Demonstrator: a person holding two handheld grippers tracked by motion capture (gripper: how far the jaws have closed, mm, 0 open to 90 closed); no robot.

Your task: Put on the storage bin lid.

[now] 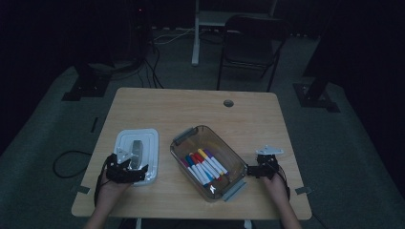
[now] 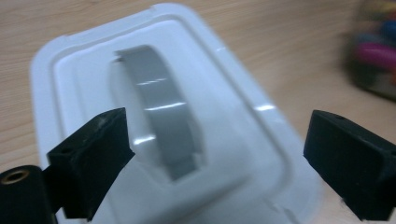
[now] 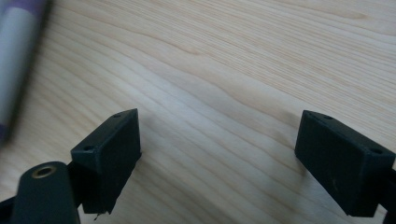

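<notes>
A white lid lies flat on the wooden table at the lower left of the high view, its grey handle facing up so that it can be taken from above. The left gripper hovers over the near edge of the lid; in the left gripper view its jaws stand apart on either side of the handle, touching neither it nor the lid, which suggests an approach to grasp. Just right of the lid, at the lower centre of the frame, sits the clear plastic box, uncovered, with a row of coloured markers lying in it and grey clasps at both ends. The right gripper rests at the box's lower right end, jaws wide open over bare wood in the right gripper view, probably placed to steady the box while the lid is fitted.
</notes>
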